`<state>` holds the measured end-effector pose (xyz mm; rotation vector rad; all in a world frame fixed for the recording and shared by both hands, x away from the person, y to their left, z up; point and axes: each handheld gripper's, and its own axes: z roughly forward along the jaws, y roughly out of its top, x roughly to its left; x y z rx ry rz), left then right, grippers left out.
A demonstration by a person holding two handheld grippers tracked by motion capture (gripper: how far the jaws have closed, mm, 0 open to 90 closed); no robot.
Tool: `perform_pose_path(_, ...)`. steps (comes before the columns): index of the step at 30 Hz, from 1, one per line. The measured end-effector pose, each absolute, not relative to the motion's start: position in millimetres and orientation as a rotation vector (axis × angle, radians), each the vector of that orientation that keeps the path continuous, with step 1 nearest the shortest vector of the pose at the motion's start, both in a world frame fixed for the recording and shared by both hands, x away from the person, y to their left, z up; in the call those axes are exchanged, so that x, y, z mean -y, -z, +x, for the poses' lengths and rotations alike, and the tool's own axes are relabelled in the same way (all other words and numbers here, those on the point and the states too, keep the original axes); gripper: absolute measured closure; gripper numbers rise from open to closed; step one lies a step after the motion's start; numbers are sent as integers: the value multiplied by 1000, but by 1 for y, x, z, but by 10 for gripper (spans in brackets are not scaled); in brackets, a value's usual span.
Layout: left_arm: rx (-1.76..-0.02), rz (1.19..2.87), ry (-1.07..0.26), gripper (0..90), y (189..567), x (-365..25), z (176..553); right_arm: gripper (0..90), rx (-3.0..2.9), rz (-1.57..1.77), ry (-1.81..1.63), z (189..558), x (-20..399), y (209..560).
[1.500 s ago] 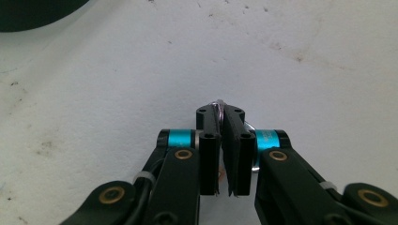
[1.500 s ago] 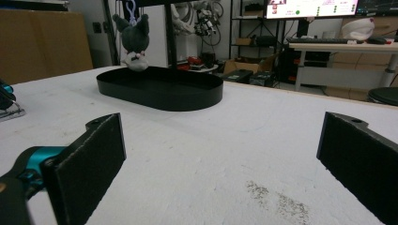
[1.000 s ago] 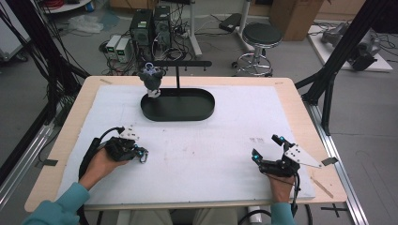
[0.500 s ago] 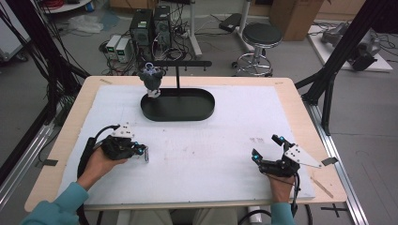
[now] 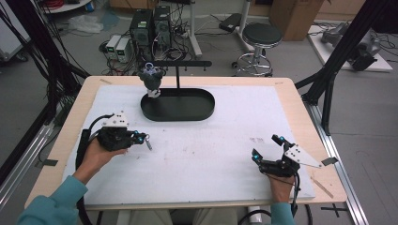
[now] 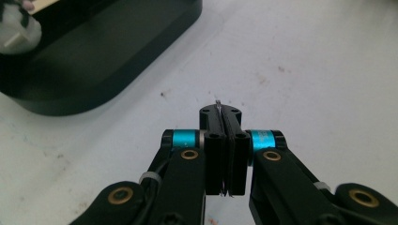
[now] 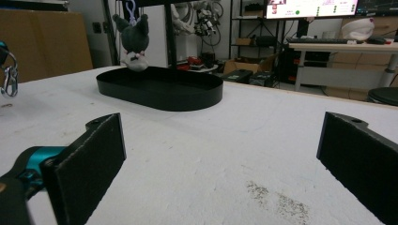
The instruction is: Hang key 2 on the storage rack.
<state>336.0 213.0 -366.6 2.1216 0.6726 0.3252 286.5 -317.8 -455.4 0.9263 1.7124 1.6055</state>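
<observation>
Thin metal piece (image 6: 218,107) pinched in left gripper (image 6: 220,117): mostly buried between the pads, can't identify it. Plush toy (image 6: 16,26) cut off by frame corner. Right gripper (image 7: 220,154) jaw tips run off the bottom edge.

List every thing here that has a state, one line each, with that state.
Left tongs: shut on a thin metal clip, held just above the table.
Right tongs: open wide, nothing between the jaws.
Plush toy: hanging from the stand's bar, over the tray's left end.
Black oval tray: flat on the table, nothing lying in it.
</observation>
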Motion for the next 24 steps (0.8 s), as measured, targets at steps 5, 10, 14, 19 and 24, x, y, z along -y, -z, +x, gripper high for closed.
perform_pose_path(5, -667, 2093, -350, 882, 346, -211, 345, 7, -1712, 929, -1605, 286, 318, 455)
perform_pose_path(10, -656, 2069, -392, 882, 324, -207, 358, 7, -1712, 930, -1607, 286, 318, 455)
perform_pose_path(14, -648, 2046, -418, 882, 307, -200, 371, 7, -1711, 925, -1605, 286, 318, 455)
perform_pose_path(19, -630, 2031, -439, 882, 289, -190, 387, 7, -1706, 928, -1612, 286, 318, 455)
perform_pose_path(24, -618, 2027, -464, 882, 275, -180, 401, 7, -1704, 928, -1613, 286, 319, 456)
